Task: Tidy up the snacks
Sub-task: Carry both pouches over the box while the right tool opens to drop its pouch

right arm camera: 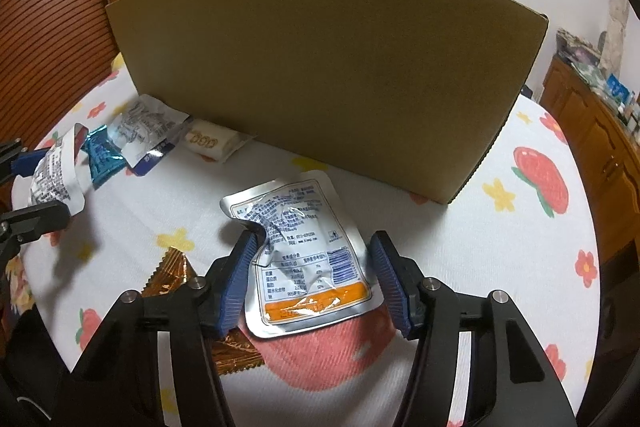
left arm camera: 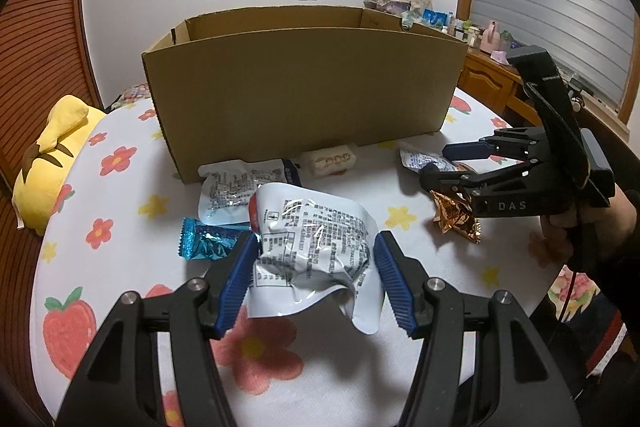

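Left gripper (left arm camera: 314,267), spread, straddles a light, crinkly white pouch (left arm camera: 312,243) before the box (left arm camera: 304,95); right gripper (right arm camera: 310,275), spread, straddles a slippery foil pouch (right arm camera: 304,251); pinch mid-body.

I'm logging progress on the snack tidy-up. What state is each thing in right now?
cardboard box: upright, top open
white snack packet: crumpled, between left hand-held gripper fingers, open
silver pouch: flat on tablecloth, between right hand-held gripper fingers, open
blue candy: lying outside box
gold wrapper: lying outside box
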Tool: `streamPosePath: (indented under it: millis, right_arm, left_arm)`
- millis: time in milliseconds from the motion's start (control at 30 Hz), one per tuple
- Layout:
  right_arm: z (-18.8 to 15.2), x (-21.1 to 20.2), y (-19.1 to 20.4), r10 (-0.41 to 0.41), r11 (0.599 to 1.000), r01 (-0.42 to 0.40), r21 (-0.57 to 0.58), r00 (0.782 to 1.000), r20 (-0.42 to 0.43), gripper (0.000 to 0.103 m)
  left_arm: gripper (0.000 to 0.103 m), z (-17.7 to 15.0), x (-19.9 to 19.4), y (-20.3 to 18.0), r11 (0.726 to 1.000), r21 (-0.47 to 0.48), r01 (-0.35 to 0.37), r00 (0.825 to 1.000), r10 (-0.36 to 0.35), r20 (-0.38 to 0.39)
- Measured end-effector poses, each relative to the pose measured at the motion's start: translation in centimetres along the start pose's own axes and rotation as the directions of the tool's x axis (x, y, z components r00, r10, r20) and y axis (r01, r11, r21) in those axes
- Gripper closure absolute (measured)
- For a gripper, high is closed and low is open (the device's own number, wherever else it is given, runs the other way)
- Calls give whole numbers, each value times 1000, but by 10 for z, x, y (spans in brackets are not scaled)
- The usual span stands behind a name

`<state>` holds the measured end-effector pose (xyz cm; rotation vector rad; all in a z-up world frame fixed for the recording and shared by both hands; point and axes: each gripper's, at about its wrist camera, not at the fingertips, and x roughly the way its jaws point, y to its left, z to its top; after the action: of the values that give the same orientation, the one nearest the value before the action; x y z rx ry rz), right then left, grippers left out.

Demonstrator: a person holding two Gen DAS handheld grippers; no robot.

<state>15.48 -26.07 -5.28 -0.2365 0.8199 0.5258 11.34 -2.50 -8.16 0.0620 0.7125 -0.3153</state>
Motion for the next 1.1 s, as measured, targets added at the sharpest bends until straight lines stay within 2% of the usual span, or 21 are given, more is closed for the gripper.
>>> streamPosePath:
  millis: [500,1100]
  right_arm:
    - [-1,-27,3,23,1000,-23,-5,998,54,44]
    - [22,-82,8,42,999,-38,-25,984,175,44]
  left_arm:
    - [43,6,-6,0,1000,1,-6,1000,6,21]
    - [43,45,-17,5,999,26,-22,996,19,86]
